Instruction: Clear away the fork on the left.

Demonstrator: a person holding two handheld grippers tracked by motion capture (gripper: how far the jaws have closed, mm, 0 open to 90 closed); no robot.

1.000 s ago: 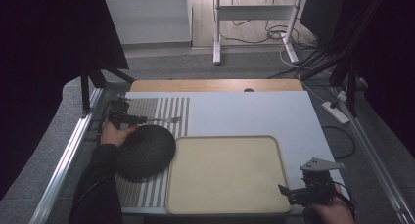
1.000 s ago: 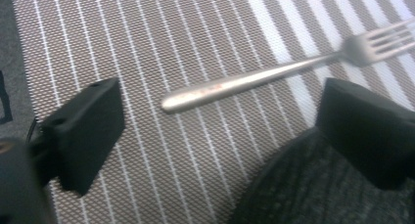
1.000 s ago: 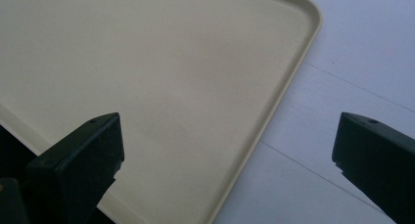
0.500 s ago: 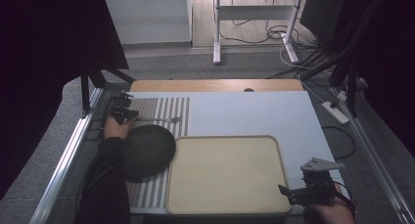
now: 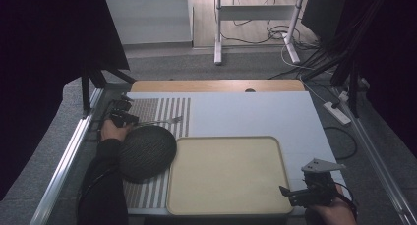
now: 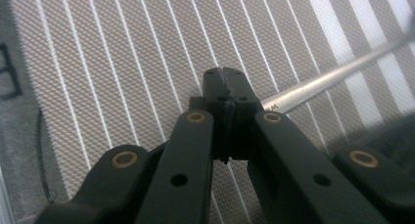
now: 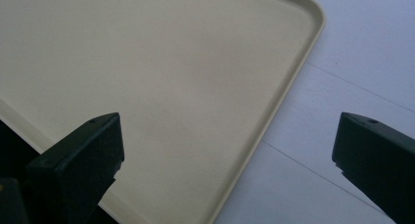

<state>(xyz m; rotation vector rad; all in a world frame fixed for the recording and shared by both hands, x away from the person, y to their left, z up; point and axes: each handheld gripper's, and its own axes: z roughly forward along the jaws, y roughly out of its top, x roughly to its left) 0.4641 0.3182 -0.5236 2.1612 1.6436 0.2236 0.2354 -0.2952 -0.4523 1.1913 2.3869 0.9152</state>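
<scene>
Left gripper (image 6: 226, 79): jaws pressed together on the handle end of a metal fork (image 6: 337, 76); the clamped part is hidden behind the black tips.
Fork: thin, silver, straight shaft with faint lettering near the grip. In the high view the fork (image 5: 162, 120) lies across the striped mat just beyond the dark disc, tines pointing away from the left gripper (image 5: 129, 119); tines too small to count.
Striped mat (image 6: 122, 62): woven, fine-dotted cloth, tan with white lines that widen into broad bands toward the tray side.
Dark disc (image 5: 146, 151): round, ribbed black surface, lying on the mat and touching the tray's left edge; the left forearm covers part of its near rim.
Tray (image 5: 275, 151): cream, smooth, rounded corners, low raised rim.
Right gripper (image 7: 227, 150): jaws spread wide and holding nothing, above the tray's rim (image 7: 274, 116) where it meets the pale tabletop (image 7: 362, 48). In the high view the right gripper (image 5: 295, 194) sits at the tray's near right corner, its hand (image 5: 334, 212) cut off by the frame.
</scene>
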